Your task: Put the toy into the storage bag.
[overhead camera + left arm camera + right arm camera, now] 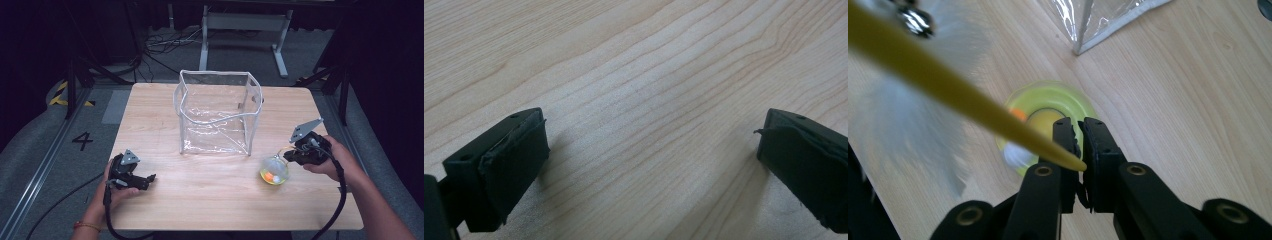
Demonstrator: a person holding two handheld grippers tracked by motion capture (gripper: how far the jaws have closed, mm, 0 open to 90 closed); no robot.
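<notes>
— What is the biggest thing here?
— The wooden table, pale and grained. On its far half stands a clear plastic bag with a white-trimmed rim, upright and open at the top; its corner also shows in the right gripper view.
— And next in size?
— The two grippers. The left gripper sits low over the near left part of the table, held in the left hand. In the left gripper view its jaws stand wide apart with only bare wood between them.
— The right one?
— The right gripper, in the right hand, has its jaws pressed nearly together on the end of a yellow strap.
— What does the strap belong to?
— It runs toward a small round clear pouch with yellow-green tint and orange and white bits inside. The pouch lies near the table's right side, just beside the gripper and in front of the bag's right corner.
</notes>
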